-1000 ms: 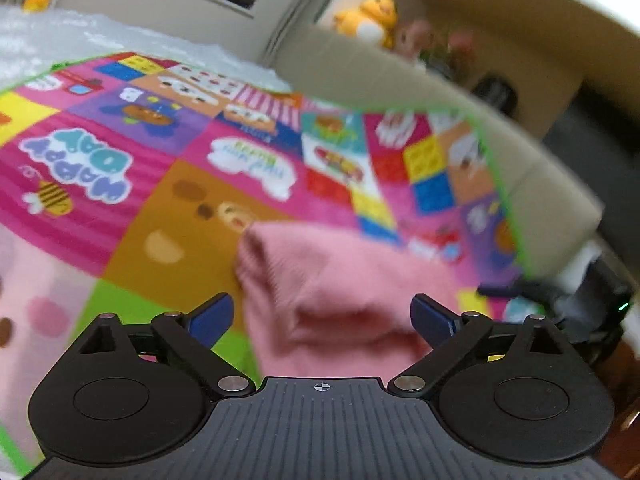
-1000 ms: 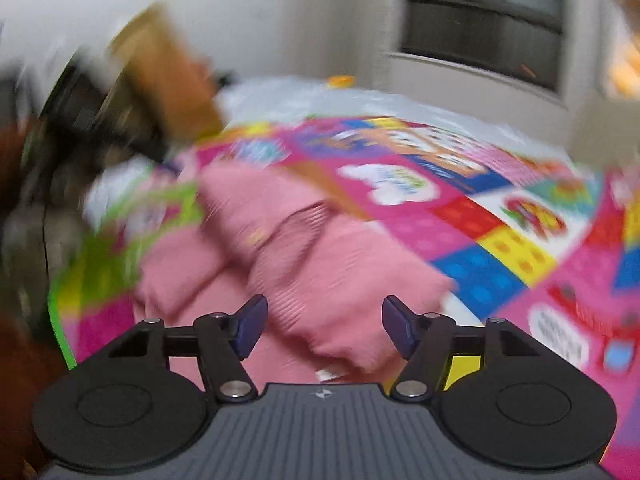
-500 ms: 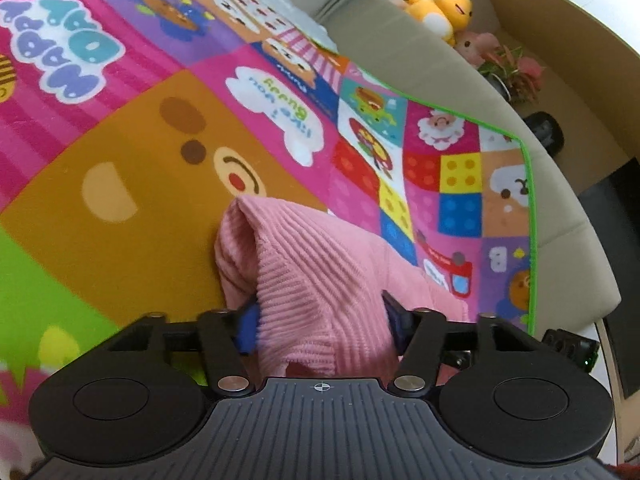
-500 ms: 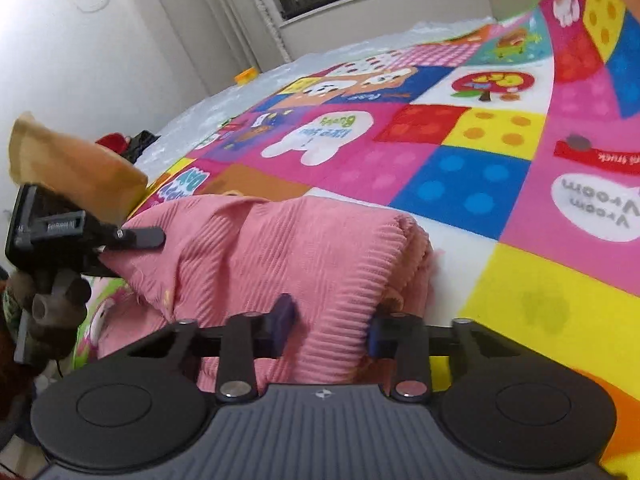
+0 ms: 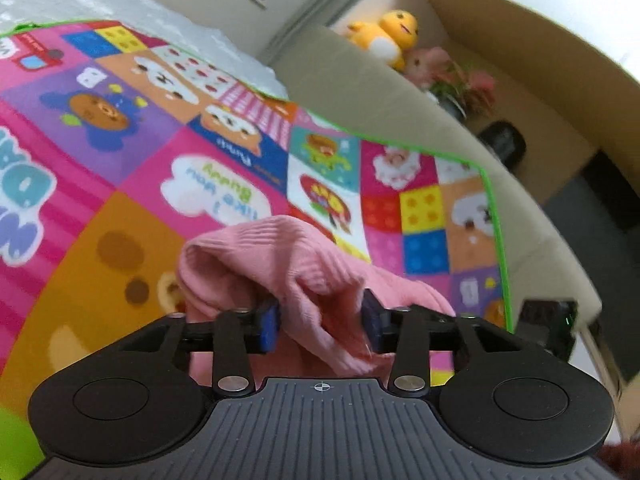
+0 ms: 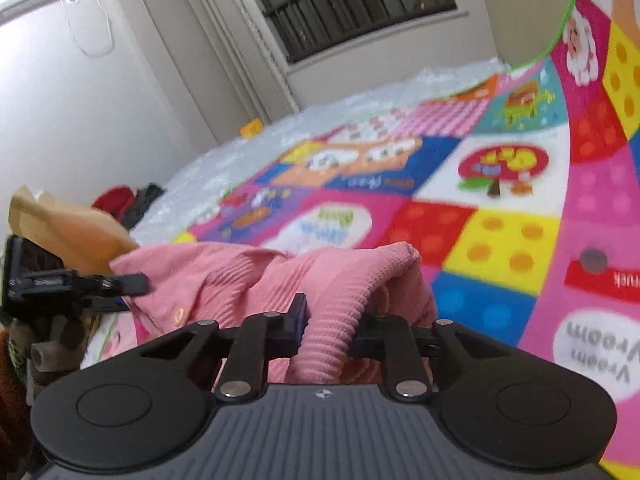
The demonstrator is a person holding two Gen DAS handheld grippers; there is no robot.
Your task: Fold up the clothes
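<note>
A pink ribbed sweater (image 5: 288,256) lies bunched on the colourful play mat (image 5: 132,160). In the left wrist view my left gripper (image 5: 320,320) is shut on a fold of its fabric, which bulges up between the blue pads. In the right wrist view my right gripper (image 6: 328,330) is shut on another bunch of the same sweater (image 6: 240,280), lifted a little off the mat (image 6: 500,240). The left gripper (image 6: 120,284) also shows at the left edge of that view, at the sweater's far side.
A beige sofa (image 5: 380,92) borders the mat, with plush toys (image 5: 384,36) and a plant (image 5: 464,88) on a shelf behind it. A crumpled clear sheet (image 6: 360,104) lies past the mat's far edge. A brown cardboard piece (image 6: 68,224) stands at left.
Both grippers went from open above the sweater to shut on its fabric. Since half a second ago both have risen, lifting the pinched folds off the mat.
</note>
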